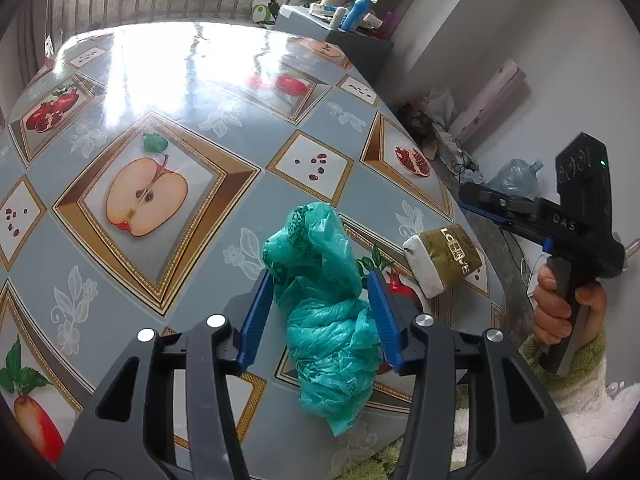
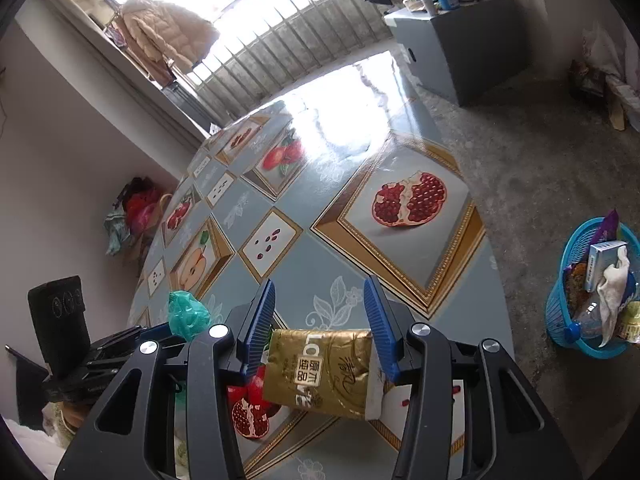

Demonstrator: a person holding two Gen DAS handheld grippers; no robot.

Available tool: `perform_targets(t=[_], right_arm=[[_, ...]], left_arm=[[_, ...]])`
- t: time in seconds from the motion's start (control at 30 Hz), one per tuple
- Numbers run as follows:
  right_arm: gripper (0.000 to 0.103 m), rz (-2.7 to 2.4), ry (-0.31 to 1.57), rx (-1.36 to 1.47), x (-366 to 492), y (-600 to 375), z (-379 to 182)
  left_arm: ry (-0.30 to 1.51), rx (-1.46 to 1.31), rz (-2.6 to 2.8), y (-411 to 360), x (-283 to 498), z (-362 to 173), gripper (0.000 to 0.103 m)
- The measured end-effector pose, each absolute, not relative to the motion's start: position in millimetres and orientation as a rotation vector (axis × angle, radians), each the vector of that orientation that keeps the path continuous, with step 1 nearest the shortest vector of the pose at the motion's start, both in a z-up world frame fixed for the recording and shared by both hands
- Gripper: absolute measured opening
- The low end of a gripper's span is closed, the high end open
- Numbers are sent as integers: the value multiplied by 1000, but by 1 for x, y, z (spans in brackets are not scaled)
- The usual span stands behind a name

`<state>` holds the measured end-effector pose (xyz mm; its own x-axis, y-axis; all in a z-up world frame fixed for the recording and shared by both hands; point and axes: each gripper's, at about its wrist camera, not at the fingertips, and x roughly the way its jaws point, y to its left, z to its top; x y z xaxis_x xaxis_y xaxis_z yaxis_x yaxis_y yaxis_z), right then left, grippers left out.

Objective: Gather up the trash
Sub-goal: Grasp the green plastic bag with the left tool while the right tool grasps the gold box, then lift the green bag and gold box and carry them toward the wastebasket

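A crumpled green plastic bag lies on the fruit-patterned table between the open blue fingers of my left gripper; the right finger touches it. A gold tissue pack lies near the table's right edge. In the right wrist view the gold pack sits between the open fingers of my right gripper, with the green bag to its left. A blue trash basket stands on the floor to the right.
The basket holds a box, a tissue, a bottle and wrappers. A grey cabinet with bottles stands at the far end. A clear water jug and clutter lie on the floor by the wall.
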<state>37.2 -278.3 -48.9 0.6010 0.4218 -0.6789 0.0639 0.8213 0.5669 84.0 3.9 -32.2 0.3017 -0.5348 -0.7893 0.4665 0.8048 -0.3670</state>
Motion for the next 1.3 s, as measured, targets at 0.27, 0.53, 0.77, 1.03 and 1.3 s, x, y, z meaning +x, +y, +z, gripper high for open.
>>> perform_targets(t=[0.27, 0.53, 0.77, 1.03, 1.3], right_arm=[[46, 279, 1052, 707, 27, -278, -74], [56, 283, 1108, 614, -10, -252, -71], [67, 254, 1136, 368, 8, -212, -66], [67, 212, 1155, 294, 15, -201, -65], [60, 191, 1142, 301, 7, -208, -64]], left_arm=[[1077, -79, -673, 9, 78, -34, 51], [1084, -69, -670, 10, 79, -35, 56], [1082, -12, -644, 2, 79, -35, 61], [1076, 63, -647, -12, 73, -38, 64], [1072, 154, -677, -26, 62, -39, 64]])
